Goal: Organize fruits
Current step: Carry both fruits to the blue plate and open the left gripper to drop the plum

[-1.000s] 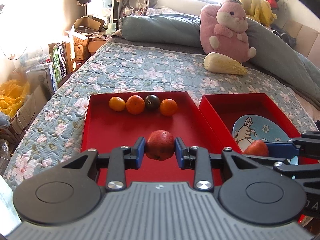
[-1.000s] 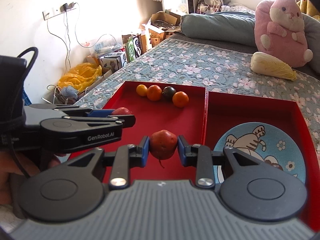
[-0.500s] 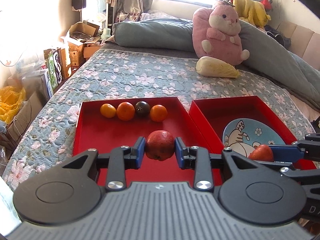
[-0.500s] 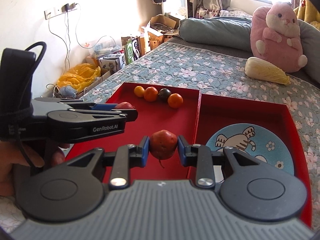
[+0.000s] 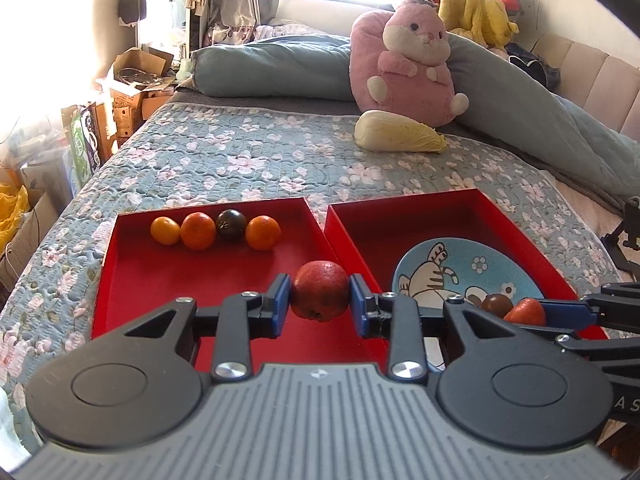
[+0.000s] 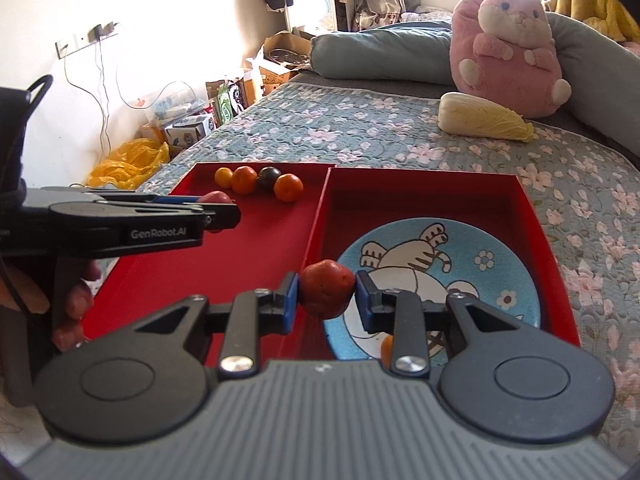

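Both grippers are loaded! The left gripper (image 5: 320, 302) is clenched on a round, dull-red rough-skinned fruit (image 5: 320, 297), hanging over the right-hand edge of the left red cardboard tray (image 5: 132, 276), where three small oranges (image 5: 198, 231) and one dark purple fruit (image 5: 231, 225) line the far wall. The right gripper (image 6: 325, 295) grips a lumpy red fruit (image 6: 326, 294), poised above the wall between the trays, with the blue ceramic plate with a cartoon cat (image 6: 492, 280) in the right red tray (image 6: 420, 188) lying at about three o'clock from its jaws. The right hand looks nearer; a short sideways carry should centre its fruit over the plate, where a dark fruit (image 5: 496, 305) already sits.
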### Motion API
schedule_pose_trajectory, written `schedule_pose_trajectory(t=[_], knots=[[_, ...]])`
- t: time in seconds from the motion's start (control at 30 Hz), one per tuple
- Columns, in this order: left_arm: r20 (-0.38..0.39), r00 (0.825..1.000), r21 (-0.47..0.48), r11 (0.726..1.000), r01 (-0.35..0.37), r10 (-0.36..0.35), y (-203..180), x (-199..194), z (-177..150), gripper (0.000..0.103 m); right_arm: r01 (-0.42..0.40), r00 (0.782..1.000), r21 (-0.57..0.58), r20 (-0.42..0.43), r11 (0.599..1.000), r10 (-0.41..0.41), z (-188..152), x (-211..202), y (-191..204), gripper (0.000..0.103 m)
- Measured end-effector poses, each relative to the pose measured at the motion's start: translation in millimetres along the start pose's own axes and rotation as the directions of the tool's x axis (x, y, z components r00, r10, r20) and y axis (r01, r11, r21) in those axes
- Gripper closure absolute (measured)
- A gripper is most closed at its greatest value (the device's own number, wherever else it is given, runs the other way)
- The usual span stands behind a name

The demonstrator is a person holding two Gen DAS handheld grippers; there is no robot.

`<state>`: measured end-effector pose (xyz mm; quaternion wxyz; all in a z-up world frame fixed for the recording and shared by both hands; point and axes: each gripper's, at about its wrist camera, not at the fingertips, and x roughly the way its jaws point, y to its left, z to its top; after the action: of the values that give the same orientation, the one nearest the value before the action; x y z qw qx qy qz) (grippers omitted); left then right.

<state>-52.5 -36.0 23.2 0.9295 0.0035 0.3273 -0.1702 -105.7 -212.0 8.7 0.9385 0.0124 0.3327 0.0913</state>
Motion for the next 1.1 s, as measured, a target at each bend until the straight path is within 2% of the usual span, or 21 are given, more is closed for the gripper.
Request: schedule_pose_trajectory(t=[0.2, 0.57, 0.77, 1.1], knots=[[-0.01, 1.0, 0.028, 0.999, 0.029, -0.029, -21, 10, 6, 0.066, 0.039, 0.999, 0.039, 0.009, 0.998, -0.039, -10, -8, -26, 0.07], [-0.048, 0.987, 0.068, 0.985, 0.158, -0.155, -83, 44, 10, 0.066, 0.111, 0.994, 0.086, -0.012, 0.99, -0.111, -21, -8, -65, 0.07], [-0.113, 0.982, 0.094, 0.982, 0.162, -0.151, -94, 73, -5, 0.066, 0.13, 0.991, 0.107, -0.038, 0.986, -0.126, -28, -2, -76, 0.07], [-0.134, 0.978, 0.111, 0.978, 0.176, -0.161, -99, 92, -11, 0.064, 0.132, 0.99, 0.108, -0.054, 0.985, -0.127, -24, 8, -78, 0.07]])
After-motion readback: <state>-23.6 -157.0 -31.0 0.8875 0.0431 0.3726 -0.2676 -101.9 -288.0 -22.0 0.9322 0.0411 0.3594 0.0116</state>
